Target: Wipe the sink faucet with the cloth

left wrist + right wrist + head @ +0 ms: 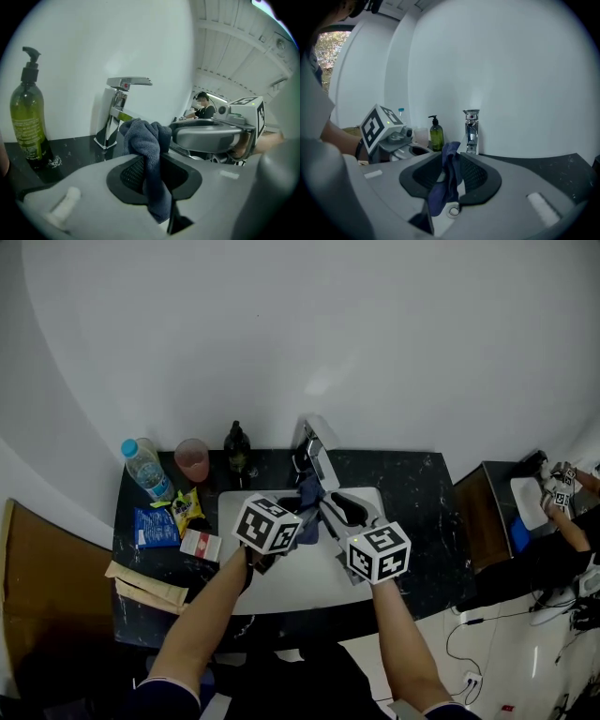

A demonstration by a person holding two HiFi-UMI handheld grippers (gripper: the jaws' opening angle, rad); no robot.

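Note:
A blue cloth point(307, 495) hangs bunched over the white sink point(281, 589), just in front of the chrome faucet point(317, 448). Both grippers meet at it. In the left gripper view the left gripper point(152, 164) is shut on the cloth point(145, 138), which bulges above its pads and hangs below them; the faucet point(119, 103) stands close behind. In the right gripper view the right gripper point(450, 176) has the cloth point(449, 171) pinched between its pads, with the faucet point(471, 131) straight ahead. Neither gripper touches the faucet.
A green soap bottle point(237, 451) stands left of the faucet on the black counter point(412, 493). Further left are a pink cup point(192, 460), a water bottle point(145, 468) and snack packets point(187, 509). Another person point(562, 493) works at the far right.

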